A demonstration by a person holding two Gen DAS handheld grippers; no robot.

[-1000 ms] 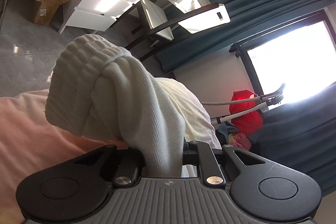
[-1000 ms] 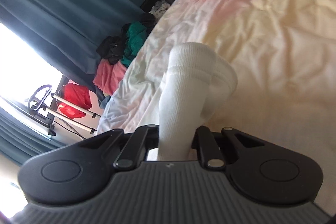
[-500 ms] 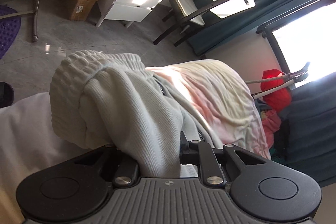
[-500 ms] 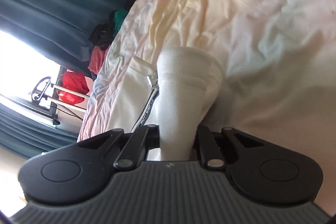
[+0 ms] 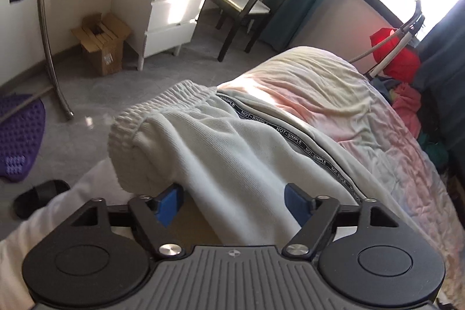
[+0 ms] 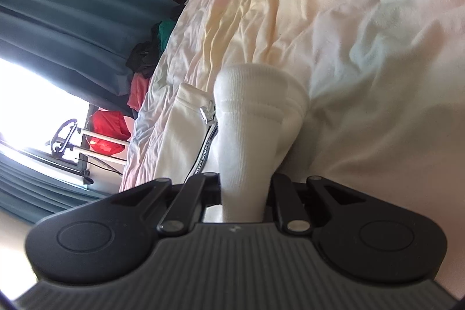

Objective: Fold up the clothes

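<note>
Since half a second ago, left gripper (image 5: 234, 204) sprung wide, blue pads (image 5: 168, 204) bared, ribbed cuff released. White zip jacket (image 5: 232, 153) lay between and beyond the parted jaws, spread over the near end of the bed (image 5: 363, 106), taped zipper running far-left to near-right. Right gripper (image 6: 242, 193) clenched on a ribbed white fold of the jacket, zipper pull (image 6: 207, 113) just left, rumpled bedding beyond. Far left: white dresser (image 5: 171, 7), cardboard box (image 5: 100, 45).
</note>
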